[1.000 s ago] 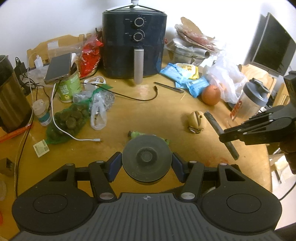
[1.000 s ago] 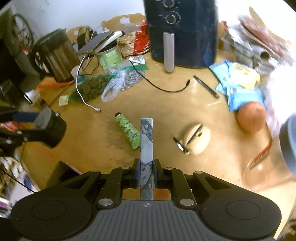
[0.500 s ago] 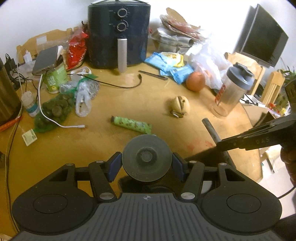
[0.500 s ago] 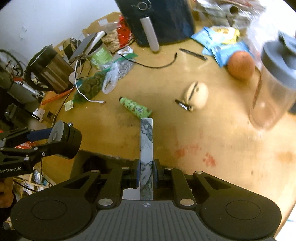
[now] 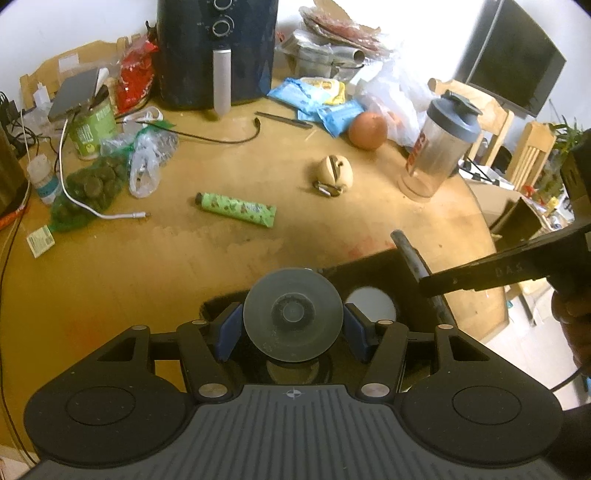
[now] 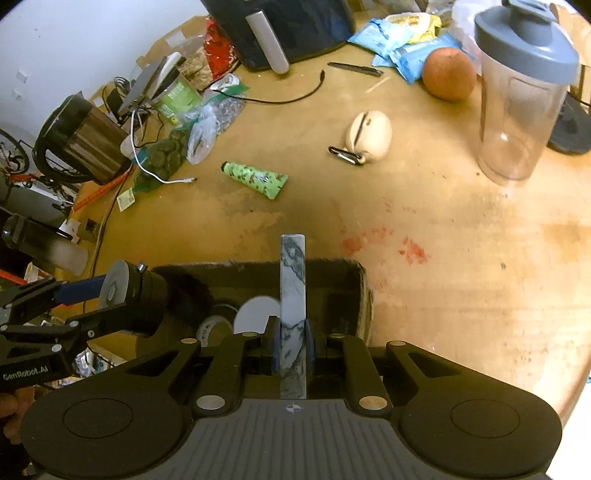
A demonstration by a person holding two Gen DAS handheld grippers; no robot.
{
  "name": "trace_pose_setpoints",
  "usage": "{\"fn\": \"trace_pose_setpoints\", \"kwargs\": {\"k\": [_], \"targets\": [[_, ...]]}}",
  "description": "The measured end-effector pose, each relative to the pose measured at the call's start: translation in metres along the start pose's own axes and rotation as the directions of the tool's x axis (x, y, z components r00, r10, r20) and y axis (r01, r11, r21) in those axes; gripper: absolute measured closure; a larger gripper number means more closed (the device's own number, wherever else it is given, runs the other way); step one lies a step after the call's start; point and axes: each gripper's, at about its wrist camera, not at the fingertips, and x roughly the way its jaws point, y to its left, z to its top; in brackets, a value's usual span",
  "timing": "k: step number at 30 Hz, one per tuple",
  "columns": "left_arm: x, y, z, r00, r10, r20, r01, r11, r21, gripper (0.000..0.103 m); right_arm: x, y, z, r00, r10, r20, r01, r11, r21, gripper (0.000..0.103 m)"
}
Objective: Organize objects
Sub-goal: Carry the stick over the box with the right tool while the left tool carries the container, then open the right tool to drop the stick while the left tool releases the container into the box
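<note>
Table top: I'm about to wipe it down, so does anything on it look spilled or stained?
Yes. Red smears mark the wooden table just beyond the dark box, near its far right corner. A pale, patchy discoloured band lies below the green tube. No liquid pooling shows.

Indoor light was warm and fairly dim, tinting the round yellowish wooden table (image 5: pixel 229 258) orange. The white wall (image 5: pixel 74 33) behind blew out to glare, also the pile of white plastic bags (image 5: pixel 397 86). Strong fisheye bending showed at the edges, with dark vignetted corners. The open black box (image 6: pixel 332 291) was deep in shadow. The far clutter was soft and noisy; the near gripper bodies were sharp.
</note>
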Motion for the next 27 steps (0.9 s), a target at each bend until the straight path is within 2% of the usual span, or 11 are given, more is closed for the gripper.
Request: {"fn": "trace_pose_setpoints", "kwargs": {"k": [3,6,7,8,11,13,15,27], "targets": [[0.003,-0.003,-0.007,1.0,-0.007,-0.016,0.007,1.0,-0.002,0.046,0.0,-0.001,-0.004,1.0,-0.01,-0.005,0.01,1.0,0.018,0.086],[0.003,-0.007,-0.013,1.0,0.004,-0.014,-0.004,1.0,0.014,0.043,0.001,-0.002,-0.007,1.0,0.004,-0.018,-0.004,0.999,0.035,0.08],[0.003,-0.009,-0.014,1.0,0.009,-0.014,-0.009,1.0,0.018,0.033,-0.001,-0.001,-0.007,1.0,0.002,-0.013,-0.001,1.0,0.031,0.062],[0.003,-0.01,-0.014,1.0,0.014,-0.013,-0.013,1.0,0.02,0.022,-0.002,0.0,-0.008,1.0,-0.011,-0.005,0.011,0.999,0.036,0.04],[0.002,-0.011,-0.015,1.0,0.026,-0.011,-0.026,1.0,0.004,0.021,-0.009,0.005,-0.008,0.998,-0.051,0.038,0.049,0.998,0.037,0.01],[0.002,-0.009,-0.015,0.999,0.034,-0.014,-0.034,0.999,-0.012,0.021,-0.013,0.006,-0.007,0.997,-0.055,0.06,0.053,0.998,0.029,0.003],[0.001,-0.008,-0.015,0.999,0.048,-0.014,-0.048,0.999,-0.017,0.021,-0.016,0.007,-0.006,0.995,-0.062,0.074,0.059,0.998,0.036,0.0],[-0.006,-0.001,-0.006,0.992,0.129,-0.008,-0.13,0.991,-0.043,0.021,-0.019,0.006,-0.003,0.987,-0.129,0.099,0.122,0.99,0.07,0.0]]}}
